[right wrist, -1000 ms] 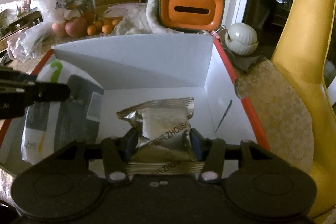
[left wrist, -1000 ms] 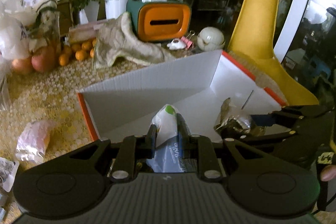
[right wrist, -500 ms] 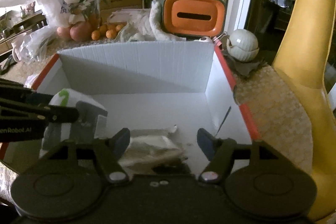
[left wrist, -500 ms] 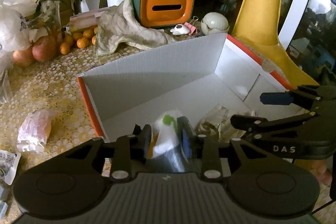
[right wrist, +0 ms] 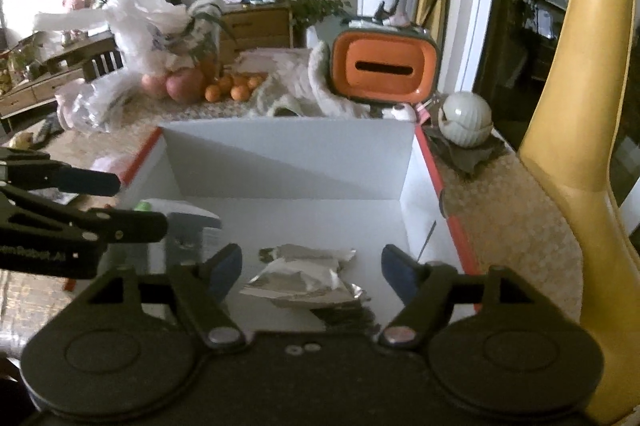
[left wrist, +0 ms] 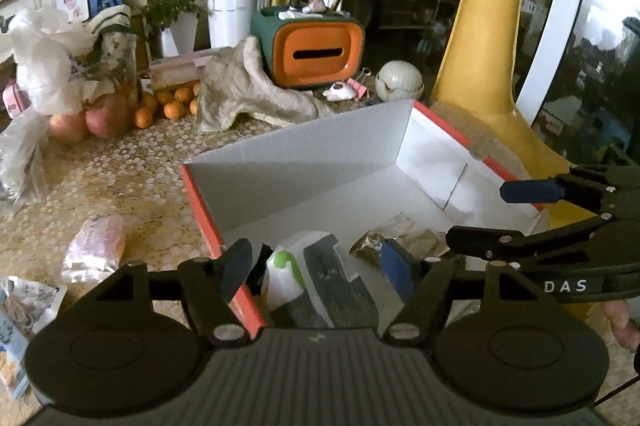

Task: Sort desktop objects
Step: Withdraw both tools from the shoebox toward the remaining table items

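Note:
A white cardboard box with an orange rim (left wrist: 304, 150) (right wrist: 280, 150) stands on the patterned table. A white-and-grey pouch with a green mark (left wrist: 312, 278) (right wrist: 188, 226) lies in its near left corner. A silver foil snack pack (left wrist: 400, 238) (right wrist: 304, 278) lies on the box floor beside it. My left gripper (left wrist: 318, 262) is open above the pouch and holds nothing. My right gripper (right wrist: 312, 266) is open above the foil pack and holds nothing; it also shows at the right of the left wrist view (left wrist: 480, 214).
A pink wrapped snack (left wrist: 96, 246) and a printed packet (left wrist: 24, 306) lie on the table left of the box. Behind the box are an orange tissue holder (left wrist: 316, 54), a crumpled cloth (left wrist: 248, 94), a white round jar (left wrist: 400, 82), apples and oranges (left wrist: 108, 114). A yellow chair (right wrist: 568, 146) stands at the right.
Both grippers opened and let go: the pouch and the foil pack dropped onto the box floor. Both grippers have pulled back and up from the box.

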`<move>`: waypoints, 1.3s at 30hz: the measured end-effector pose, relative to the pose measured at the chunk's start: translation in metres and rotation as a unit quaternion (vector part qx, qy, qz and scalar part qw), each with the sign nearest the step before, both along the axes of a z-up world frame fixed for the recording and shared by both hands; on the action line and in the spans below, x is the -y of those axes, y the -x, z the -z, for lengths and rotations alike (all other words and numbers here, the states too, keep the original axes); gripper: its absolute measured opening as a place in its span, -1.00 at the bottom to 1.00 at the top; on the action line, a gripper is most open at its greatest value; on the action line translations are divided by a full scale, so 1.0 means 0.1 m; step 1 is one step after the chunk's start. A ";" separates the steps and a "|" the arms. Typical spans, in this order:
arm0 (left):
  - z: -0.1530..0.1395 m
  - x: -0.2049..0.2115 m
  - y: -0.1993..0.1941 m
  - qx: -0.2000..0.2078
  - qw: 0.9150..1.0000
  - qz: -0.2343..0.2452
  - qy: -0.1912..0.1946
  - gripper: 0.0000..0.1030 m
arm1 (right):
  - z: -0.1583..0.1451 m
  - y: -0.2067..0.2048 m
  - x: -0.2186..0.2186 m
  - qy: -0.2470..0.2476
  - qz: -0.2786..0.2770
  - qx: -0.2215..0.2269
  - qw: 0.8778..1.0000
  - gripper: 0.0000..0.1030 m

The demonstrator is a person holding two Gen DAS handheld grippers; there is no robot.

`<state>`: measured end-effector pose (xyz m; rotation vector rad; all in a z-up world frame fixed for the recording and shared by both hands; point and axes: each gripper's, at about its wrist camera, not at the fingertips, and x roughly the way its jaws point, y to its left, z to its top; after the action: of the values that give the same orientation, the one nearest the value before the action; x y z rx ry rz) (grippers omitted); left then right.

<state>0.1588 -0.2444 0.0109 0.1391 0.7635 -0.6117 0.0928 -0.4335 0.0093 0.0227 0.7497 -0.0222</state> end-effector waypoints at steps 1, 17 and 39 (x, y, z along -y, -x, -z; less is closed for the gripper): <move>-0.02 -0.03 0.03 0.000 1.000 -0.002 0.004 0.37 | -0.03 0.03 -0.02 -0.002 -0.001 0.002 1.000 0.51; -0.31 -0.84 0.56 0.032 0.997 -0.060 0.020 0.37 | -0.35 0.39 -0.48 -0.020 -0.027 0.037 0.999 0.53; -0.14 -2.14 1.00 0.056 0.978 -0.203 0.004 0.80 | -0.38 0.14 -1.61 -0.042 -0.109 0.051 0.992 0.56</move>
<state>0.0588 -0.0305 0.0245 0.0084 0.6565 -0.2167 0.0792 -0.2722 0.0470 0.0221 0.6473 0.2168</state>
